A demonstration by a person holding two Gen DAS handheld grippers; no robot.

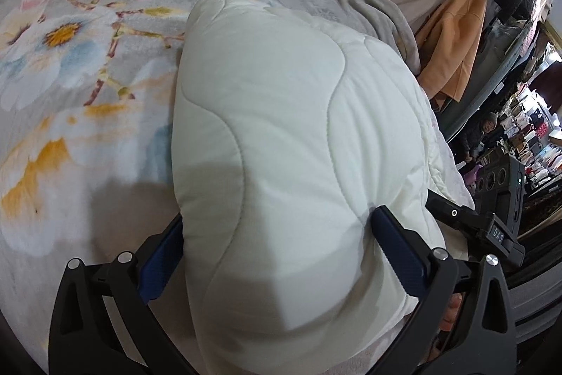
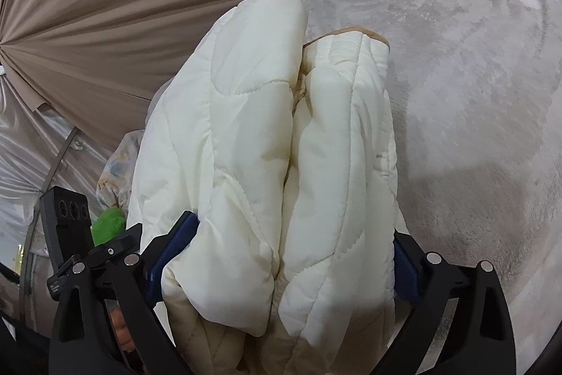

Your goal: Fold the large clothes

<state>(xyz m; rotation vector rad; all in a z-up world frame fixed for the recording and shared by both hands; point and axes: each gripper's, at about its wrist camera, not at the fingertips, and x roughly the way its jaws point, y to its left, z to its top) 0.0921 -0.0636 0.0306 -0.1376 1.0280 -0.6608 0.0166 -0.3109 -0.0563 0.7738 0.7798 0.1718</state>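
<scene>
Jacket [image 1: 281, 136]: white quilted cloth, matt, puffy, stitched in wavy lines; a tan trim is edging one fold in the right wrist view. Blanket [image 1: 70, 65]: plush fleece, soft nap, matt, printed with flowers. Curtain [image 2: 105, 23]: smooth beige fabric, giving off a slight sheen along its pleats. Fingers [image 1: 398, 252]: blue pads looking finely ribbed and matt, sitting on black matt plastic frames with shiny round metal pins. Orange garment [image 1: 453, 41]: hanging, matt cloth.
</scene>
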